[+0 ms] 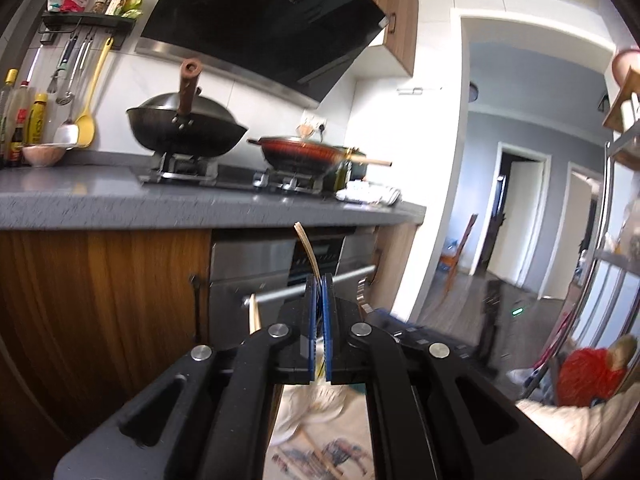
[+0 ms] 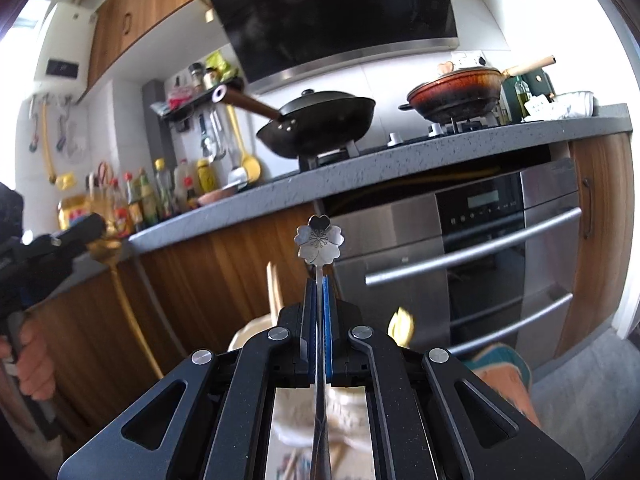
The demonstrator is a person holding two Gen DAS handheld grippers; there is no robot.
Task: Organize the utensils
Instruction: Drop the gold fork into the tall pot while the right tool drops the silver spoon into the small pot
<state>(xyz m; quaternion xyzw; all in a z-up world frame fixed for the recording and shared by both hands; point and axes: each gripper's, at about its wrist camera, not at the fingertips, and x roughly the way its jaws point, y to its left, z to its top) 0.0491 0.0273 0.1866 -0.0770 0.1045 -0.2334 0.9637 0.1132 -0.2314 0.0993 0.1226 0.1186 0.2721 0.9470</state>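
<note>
My left gripper is shut on a thin gold utensil, whose end sticks up edge-on above the blue pads. In the right wrist view that same gripper shows at the far left, and the gold utensil has a flower-shaped end and a long handle hanging down. My right gripper is shut on a silver utensil with a flower-shaped end; its handle runs down between the jaws. Below both grippers sits a blurred cream holder with wooden chopsticks standing in it.
A grey counter carries a black wok, a red pan and sauce bottles. More utensils hang on the wall. A steel oven sits under the counter. A person's hand holds the left gripper.
</note>
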